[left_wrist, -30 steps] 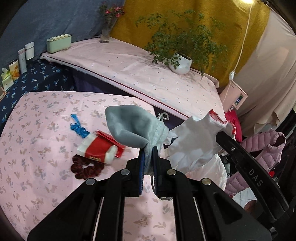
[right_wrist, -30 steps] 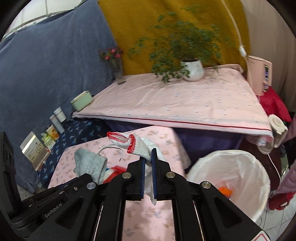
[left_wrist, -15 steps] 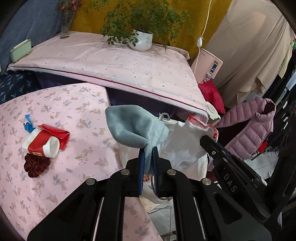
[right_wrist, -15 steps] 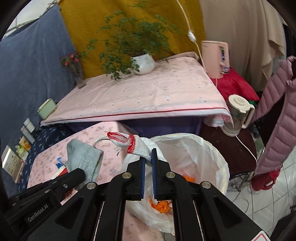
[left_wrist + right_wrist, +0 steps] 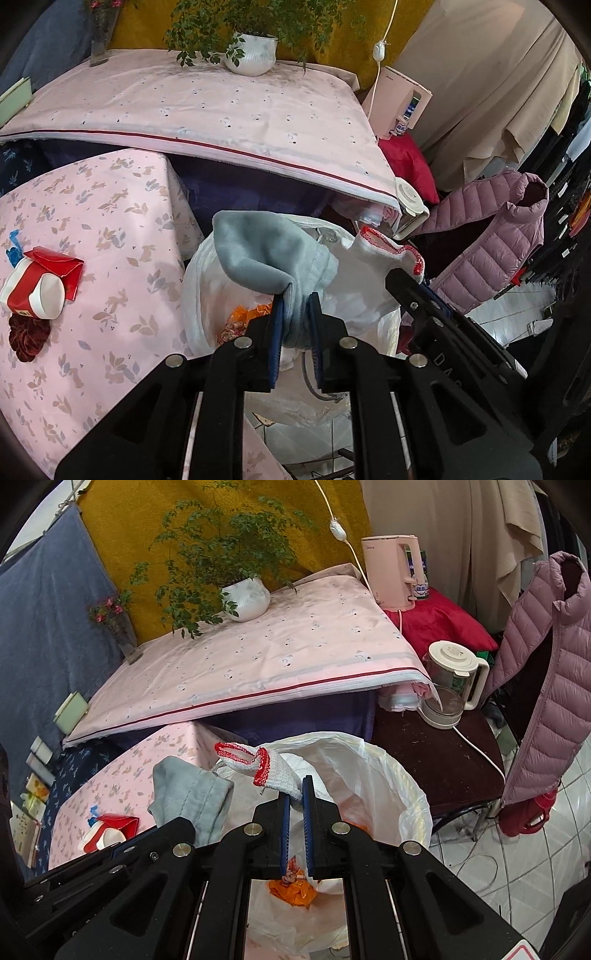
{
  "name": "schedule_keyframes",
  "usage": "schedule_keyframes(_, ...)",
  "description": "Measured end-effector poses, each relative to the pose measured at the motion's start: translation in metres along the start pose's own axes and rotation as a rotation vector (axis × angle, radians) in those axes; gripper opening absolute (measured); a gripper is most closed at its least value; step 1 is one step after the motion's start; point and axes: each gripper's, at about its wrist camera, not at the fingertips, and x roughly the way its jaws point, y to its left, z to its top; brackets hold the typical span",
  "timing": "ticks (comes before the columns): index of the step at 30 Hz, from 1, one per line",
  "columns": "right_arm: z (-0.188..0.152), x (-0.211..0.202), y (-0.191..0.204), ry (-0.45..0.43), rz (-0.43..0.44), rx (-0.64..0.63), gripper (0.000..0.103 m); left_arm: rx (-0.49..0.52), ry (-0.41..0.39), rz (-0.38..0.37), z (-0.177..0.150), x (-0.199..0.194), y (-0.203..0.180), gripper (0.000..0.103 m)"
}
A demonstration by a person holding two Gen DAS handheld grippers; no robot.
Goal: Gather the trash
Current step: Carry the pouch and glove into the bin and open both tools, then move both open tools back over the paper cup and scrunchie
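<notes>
Both grippers tilt downward over the white-lined bin (image 5: 388,775) beside the pink table (image 5: 110,206). The left gripper (image 5: 295,332) has its jaws opening, the grey cloth (image 5: 266,254) still between the pads. The right gripper (image 5: 295,808) is clamped on the red-trimmed white glove (image 5: 273,771). Orange wrappers (image 5: 291,890) lie in the bin. A red-and-white carton (image 5: 37,288) remains on the table.

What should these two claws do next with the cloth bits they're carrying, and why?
Probably let both go. The grey cloth in the left gripper, whose jaws are already opening, and the white glove pinched by the right gripper both hang over the lined bin.
</notes>
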Motion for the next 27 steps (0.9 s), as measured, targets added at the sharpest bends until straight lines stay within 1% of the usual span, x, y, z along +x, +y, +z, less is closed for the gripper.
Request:
schedule_keyframes(3,0.001,0.003,-0.001,0.003,-0.002,0.006,0.007,0.0,0.0,0.008,0.002,0.003,0.0,0.026)
schedule_keyframes(5,0.002,0.005,-0.002,0.004,-0.004,0.008,0.007,-0.007,-0.009,0.016,0.003,0.001,0.003,0.04)
schedule_keyframes(6,0.002,0.006,-0.003,0.004,-0.005,0.01,0.007,-0.011,-0.013,0.024,0.004,0.001,0.003,0.043)
schedule_keyframes(7,0.003,0.007,-0.004,0.005,-0.006,0.012,0.008,-0.016,-0.018,0.029,0.004,0.0,0.005,0.051)
schedule_keyframes(8,0.003,0.007,-0.004,0.007,-0.006,0.012,0.008,-0.022,-0.023,0.031,0.005,-0.001,0.007,0.056)
schedule_keyframes(11,0.004,0.009,-0.004,0.007,-0.009,0.012,0.012,-0.035,-0.034,0.041,0.007,-0.003,0.012,0.057)
schedule_keyframes(15,0.005,0.01,-0.001,0.01,-0.004,0.006,0.013,-0.047,-0.045,0.057,0.007,-0.007,0.02,0.057)
schedule_keyframes(20,0.004,0.011,0.007,0.007,-0.003,-0.008,0.03,-0.065,-0.063,0.078,0.005,-0.014,0.032,0.058)
schedule_keyframes(21,0.004,0.01,0.009,0.005,-0.004,-0.012,0.032,-0.068,-0.067,0.083,0.004,-0.016,0.034,0.059)
schedule_keyframes(23,0.004,0.009,0.013,-0.003,-0.004,-0.017,0.039,-0.076,-0.076,0.096,0.004,-0.02,0.04,0.061)
schedule_keyframes(25,0.004,0.007,0.018,-0.011,-0.002,-0.02,0.042,-0.088,-0.086,0.103,0.003,-0.024,0.047,0.061)
schedule_keyframes(27,0.004,0.006,0.023,-0.013,0.001,-0.028,0.042,-0.105,-0.094,0.105,0.003,-0.028,0.054,0.061)
